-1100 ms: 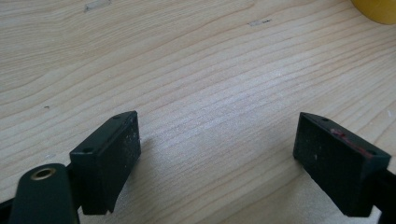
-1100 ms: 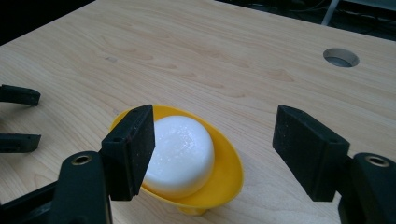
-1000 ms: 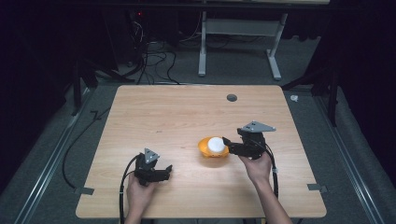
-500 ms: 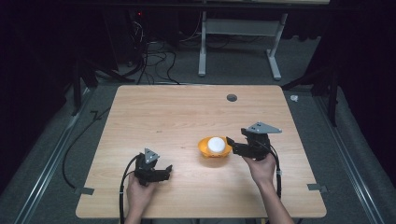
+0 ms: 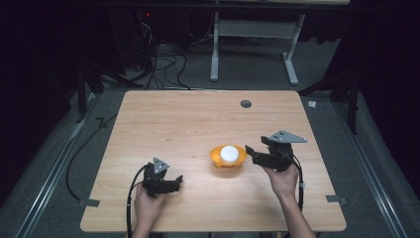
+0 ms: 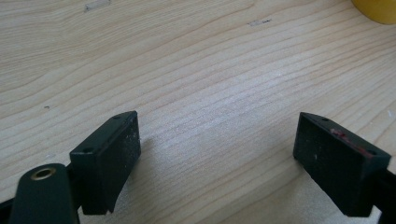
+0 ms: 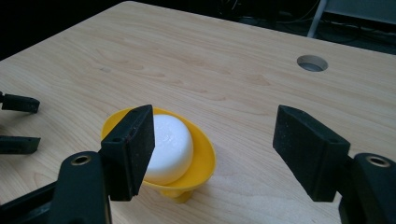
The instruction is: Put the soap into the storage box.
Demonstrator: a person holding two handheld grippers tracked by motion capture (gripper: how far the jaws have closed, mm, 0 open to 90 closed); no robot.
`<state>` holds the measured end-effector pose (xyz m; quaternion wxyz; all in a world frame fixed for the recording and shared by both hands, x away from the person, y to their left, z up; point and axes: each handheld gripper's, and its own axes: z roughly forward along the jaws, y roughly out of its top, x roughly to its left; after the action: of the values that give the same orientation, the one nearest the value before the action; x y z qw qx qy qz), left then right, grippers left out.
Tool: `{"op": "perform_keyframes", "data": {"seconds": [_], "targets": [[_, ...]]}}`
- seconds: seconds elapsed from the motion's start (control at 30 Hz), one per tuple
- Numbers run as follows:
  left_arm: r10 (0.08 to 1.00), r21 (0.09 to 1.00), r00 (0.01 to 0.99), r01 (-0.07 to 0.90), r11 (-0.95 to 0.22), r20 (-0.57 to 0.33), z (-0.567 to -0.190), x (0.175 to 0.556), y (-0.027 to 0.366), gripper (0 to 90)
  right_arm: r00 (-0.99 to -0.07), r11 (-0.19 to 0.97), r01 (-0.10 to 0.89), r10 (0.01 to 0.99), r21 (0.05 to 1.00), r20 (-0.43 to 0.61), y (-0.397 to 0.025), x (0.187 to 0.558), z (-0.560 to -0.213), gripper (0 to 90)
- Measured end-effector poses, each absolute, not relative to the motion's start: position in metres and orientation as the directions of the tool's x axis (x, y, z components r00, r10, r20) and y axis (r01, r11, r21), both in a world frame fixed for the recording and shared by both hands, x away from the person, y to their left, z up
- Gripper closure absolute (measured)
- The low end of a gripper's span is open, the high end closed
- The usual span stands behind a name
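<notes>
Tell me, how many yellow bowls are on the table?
1. The yellow bowl sits near the table's middle, holding a white round thing, just left of the right gripper.

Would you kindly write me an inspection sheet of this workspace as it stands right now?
Surface: wooden table, with a round hole near the far edge.
Job's things: yellow bowl holding a white round object.
Clutter: nothing seen.
Grippers: left tongs open, low over bare wood; right tongs open, beside the bowl, apart from it.
Cables: one trails from each gripper; more lie on the floor behind.
Surroundings: dark room, white stand legs beyond the table.
</notes>
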<state>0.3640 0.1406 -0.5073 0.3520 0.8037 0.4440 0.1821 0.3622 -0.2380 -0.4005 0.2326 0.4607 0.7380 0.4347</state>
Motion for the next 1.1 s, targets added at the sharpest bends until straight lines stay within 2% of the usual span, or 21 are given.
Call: {"op": "perform_keyframes", "data": {"seconds": [1.1], "targets": [[0.842,0.727,0.539,0.585,-0.359,-0.018,-0.507,0.364,0.141,15.3,-0.399,0.161,0.469,0.916,0.868,0.046,-0.272,0.338,-0.400,29.6]]}}
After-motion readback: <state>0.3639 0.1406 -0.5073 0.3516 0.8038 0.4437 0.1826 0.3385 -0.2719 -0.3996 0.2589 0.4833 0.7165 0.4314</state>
